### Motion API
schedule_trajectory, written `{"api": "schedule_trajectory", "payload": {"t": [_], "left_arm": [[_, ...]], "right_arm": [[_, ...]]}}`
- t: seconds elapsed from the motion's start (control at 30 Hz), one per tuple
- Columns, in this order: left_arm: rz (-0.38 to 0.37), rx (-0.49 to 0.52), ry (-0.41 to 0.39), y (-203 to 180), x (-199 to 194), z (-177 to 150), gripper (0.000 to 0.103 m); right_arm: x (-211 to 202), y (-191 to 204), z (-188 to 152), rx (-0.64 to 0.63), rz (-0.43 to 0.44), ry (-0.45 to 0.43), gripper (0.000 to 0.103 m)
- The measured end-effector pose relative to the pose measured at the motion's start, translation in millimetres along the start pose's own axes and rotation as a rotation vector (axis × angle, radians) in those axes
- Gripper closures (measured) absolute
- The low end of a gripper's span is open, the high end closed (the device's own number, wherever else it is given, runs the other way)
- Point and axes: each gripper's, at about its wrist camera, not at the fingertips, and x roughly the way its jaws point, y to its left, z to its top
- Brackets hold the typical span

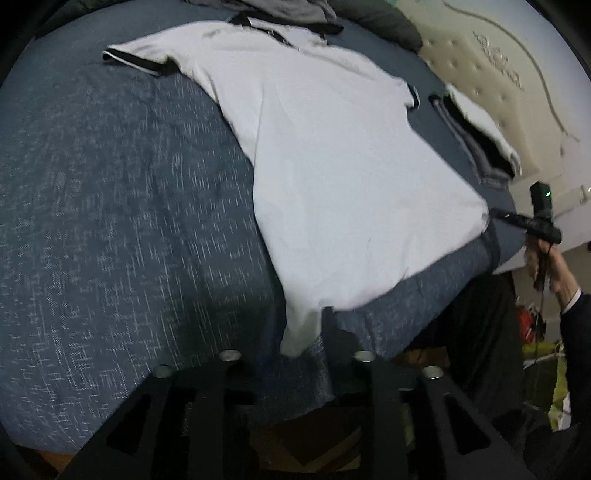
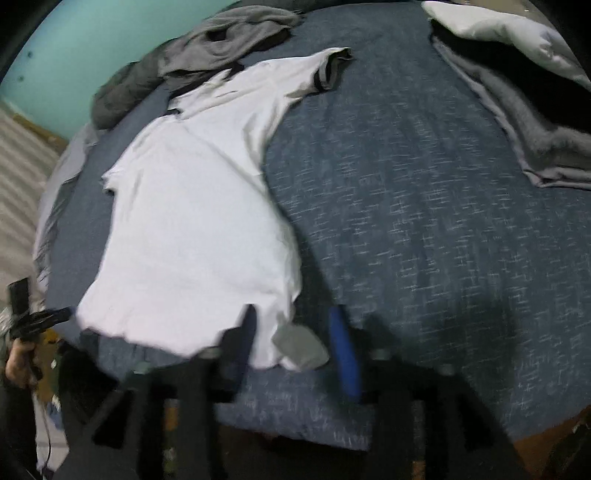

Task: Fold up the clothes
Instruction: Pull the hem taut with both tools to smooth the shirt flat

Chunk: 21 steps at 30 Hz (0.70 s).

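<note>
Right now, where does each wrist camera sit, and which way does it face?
Left wrist: on the left gripper at the bed's near edge, facing up the shirt; the right gripper and right hand show on the right.
Right wrist: at the same edge, over the shirt's other hem corner, which lies between its fingers; the left hand shows on the left.
Shared: shirt, bed, grey pile.

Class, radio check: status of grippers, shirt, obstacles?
Both grippers open, left gripper, right gripper, at hem corners. White shirt flat on bed, unfolded. Nothing in way.
</note>
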Motion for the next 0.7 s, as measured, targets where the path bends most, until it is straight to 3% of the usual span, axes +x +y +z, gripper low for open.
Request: {"api": "schedule_trajectory", "payload": {"t": [0.23,0.43,0.47,0.5,0.57,0.7], "left_arm": [[0.022,0.030,0.045,-8,22,-5,0.072],[0.064,0.060,0.056,-11,34,-9,0.075],[0.066,0.064,0.055,-12,34,-9,0.079],[0.066,0.067,0.052,-13,33,-9,0.090],[0.065,0.073,0.046,-15,32,-8,0.094],[0.065,0.102,0.029,-22,18,-6,0.098]], "right_arm": [[14,14,-22,-0.144,-0.020,0.062,0.056],[24,12,-28,-0.150,-0.041,0.043,0.058],[24,13,-28,-0.152,-0.045,0.037,0.066],[25,13,-28,-0.153,-0.051,0.036,0.077],[26,14,-28,-0.155,-0.063,0.033,0.090],[16,23,-26,-0.176,-0.061,0.009,0.099]]}}
